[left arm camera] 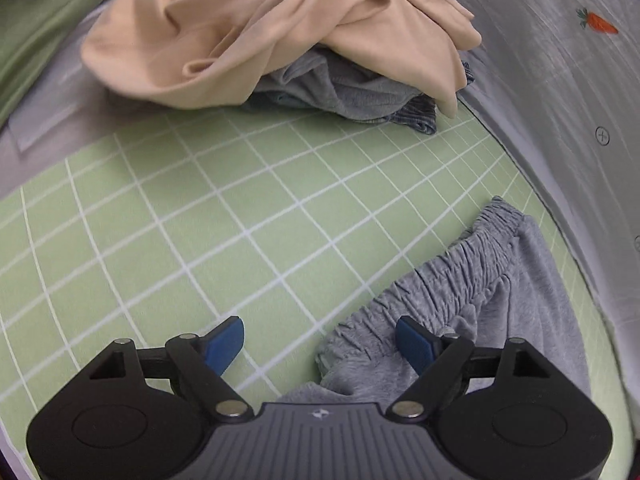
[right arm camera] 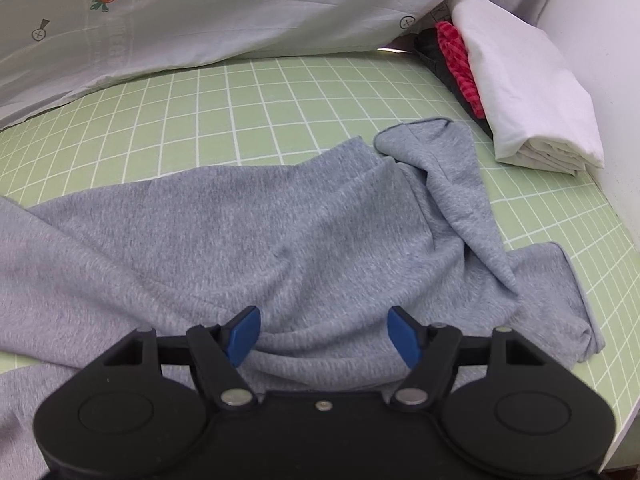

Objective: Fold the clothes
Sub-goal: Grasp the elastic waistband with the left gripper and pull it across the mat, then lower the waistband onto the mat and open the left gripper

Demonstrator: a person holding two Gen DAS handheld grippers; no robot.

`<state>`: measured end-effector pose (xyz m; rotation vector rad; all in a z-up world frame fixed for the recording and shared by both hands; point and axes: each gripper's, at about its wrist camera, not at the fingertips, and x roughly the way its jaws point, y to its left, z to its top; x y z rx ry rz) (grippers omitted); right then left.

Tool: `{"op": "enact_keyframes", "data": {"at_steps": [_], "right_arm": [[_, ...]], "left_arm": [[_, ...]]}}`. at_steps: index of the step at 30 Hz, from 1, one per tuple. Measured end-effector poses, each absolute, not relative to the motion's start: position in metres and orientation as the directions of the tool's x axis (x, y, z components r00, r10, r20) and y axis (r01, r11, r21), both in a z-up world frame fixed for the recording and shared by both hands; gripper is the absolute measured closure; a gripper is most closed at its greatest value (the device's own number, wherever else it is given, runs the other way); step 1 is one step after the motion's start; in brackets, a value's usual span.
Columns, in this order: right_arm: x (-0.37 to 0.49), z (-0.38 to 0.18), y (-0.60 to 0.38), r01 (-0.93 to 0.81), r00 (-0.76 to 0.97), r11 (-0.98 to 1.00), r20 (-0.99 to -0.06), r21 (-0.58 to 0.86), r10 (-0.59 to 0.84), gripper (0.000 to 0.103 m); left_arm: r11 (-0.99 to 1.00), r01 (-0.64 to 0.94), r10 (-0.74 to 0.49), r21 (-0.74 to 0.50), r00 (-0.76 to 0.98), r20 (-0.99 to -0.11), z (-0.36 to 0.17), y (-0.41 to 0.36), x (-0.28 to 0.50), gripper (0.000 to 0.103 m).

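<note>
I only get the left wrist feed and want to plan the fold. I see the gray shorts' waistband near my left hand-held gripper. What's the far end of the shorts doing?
Observer: The leg ends of the gray shorts are rumpled; one hem is flipped up and twisted.
Operator: Where's the right hand-held gripper?
Observer: The right hand-held gripper is open over the shorts' fabric, gripping nothing.
Operator: Anything beyond the legs?
Observer: A folded white stack sits at the mat's edge, just past that hem, with a red striped item beside it.
</note>
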<state>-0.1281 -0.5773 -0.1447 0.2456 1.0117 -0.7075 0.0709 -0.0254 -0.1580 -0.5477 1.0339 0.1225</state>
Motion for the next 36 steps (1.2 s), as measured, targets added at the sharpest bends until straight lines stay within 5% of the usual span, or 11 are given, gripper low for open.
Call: {"op": "enact_keyframes", "data": {"at_steps": [11,16,19,32,36], "right_arm": [[-0.156,-0.125,-0.545,0.619,0.377,0.776,-0.820,-0.123,-0.431,0.032],[-0.172,-0.117,-0.530,0.649,0.371,0.751,-0.815,-0.116,-0.446,0.032],[-0.180,-0.114,-0.519,0.665,0.364,0.739,-0.815,-0.113,-0.451,0.032],[-0.176,-0.118,-0.449,0.667,0.351,0.741,-0.849,-0.069,-0.395,0.032],[-0.162,-0.118,-0.433,0.623,0.366,0.780,-0.855,-0.068,-0.367,0.032]], "left_arm": [[0.729,-0.325,-0.401,-0.602,0.510,-0.761,-0.175,-0.021,0.059,0.024],[0.726,-0.319,-0.408,-0.610,0.515,-0.754,-0.174,-0.013,0.066,0.079],[0.754,-0.301,-0.369,-0.584,0.542,-0.755,-0.165,-0.004,0.069,0.088],[0.801,-0.410,-0.178,-0.436,0.532,-0.828,-0.153,0.111,0.047,0.090],[0.835,-0.393,-0.147,-0.385,0.515,-0.845,-0.148,0.123,0.039,0.080]]}}
